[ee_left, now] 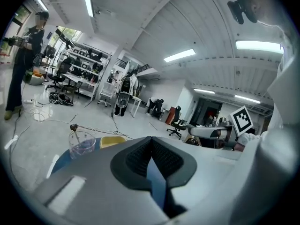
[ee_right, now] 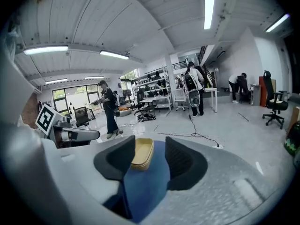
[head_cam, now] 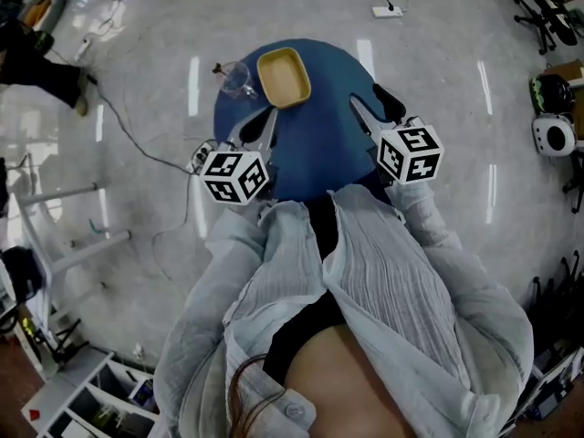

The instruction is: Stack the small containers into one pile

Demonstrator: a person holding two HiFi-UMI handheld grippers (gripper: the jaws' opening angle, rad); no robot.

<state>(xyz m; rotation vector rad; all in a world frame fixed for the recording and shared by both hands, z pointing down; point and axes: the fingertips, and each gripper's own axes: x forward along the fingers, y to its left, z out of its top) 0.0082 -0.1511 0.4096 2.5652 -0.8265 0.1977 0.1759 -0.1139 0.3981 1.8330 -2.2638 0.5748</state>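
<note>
A pile of yellow small containers (head_cam: 283, 77) rests nested at the far edge of the round blue table (head_cam: 319, 158). It also shows in the right gripper view (ee_right: 142, 153) and partly in the left gripper view (ee_left: 111, 141). My left gripper (head_cam: 258, 126) hangs over the table's left part, short of the pile, with its jaws shut and empty (ee_left: 151, 142). My right gripper (head_cam: 376, 112) hovers over the table's right side, open (ee_right: 151, 145). The pile appears through its gap but lies farther off, untouched.
A clear glass cup (head_cam: 235, 78) with a wire clasp stands just left of the pile (ee_left: 82, 143). Cables and a power strip (head_cam: 387, 11) lie on the glossy floor beyond. Office chairs (head_cam: 547, 12) stand at the right. A person (ee_left: 23, 60) stands far left.
</note>
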